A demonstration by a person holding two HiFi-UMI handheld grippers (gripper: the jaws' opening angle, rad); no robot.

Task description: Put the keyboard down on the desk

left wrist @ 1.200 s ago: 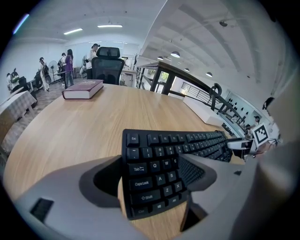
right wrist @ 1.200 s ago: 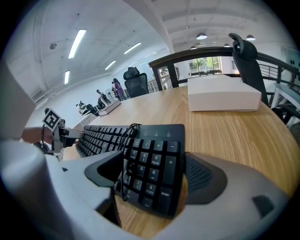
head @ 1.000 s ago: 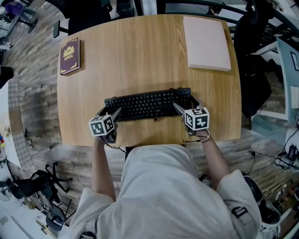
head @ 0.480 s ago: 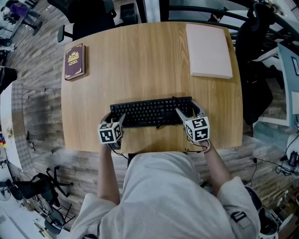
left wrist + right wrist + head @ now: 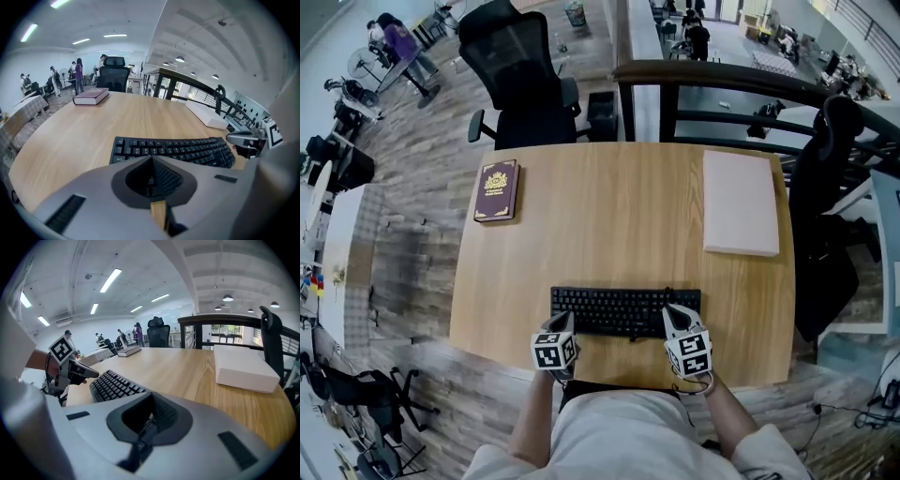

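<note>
The black keyboard point(image 5: 623, 309) lies flat on the wooden desk point(image 5: 609, 225), near its front edge. My left gripper point(image 5: 566, 325) sits just in front of the keyboard's left end, jaws shut with nothing between them. My right gripper point(image 5: 673, 315) is at the right end's front edge, also shut and empty. In the left gripper view the keyboard point(image 5: 173, 149) stretches ahead of the closed jaws point(image 5: 151, 161), with the right gripper point(image 5: 243, 139) beyond it. The right gripper view shows the keyboard point(image 5: 115, 384) to the left and the left gripper point(image 5: 77, 371) past it.
A dark red book point(image 5: 496, 189) lies at the desk's far left and a white box point(image 5: 741, 202) at the far right. A black office chair point(image 5: 520, 89) and a dark railing point(image 5: 722, 80) stand behind the desk. People stand far off in the room.
Both grippers' jaws went from wide open around the keyboard's ends to shut, and drew back slightly toward me. The keyboard stays on the desk. The head view has tilted up.
</note>
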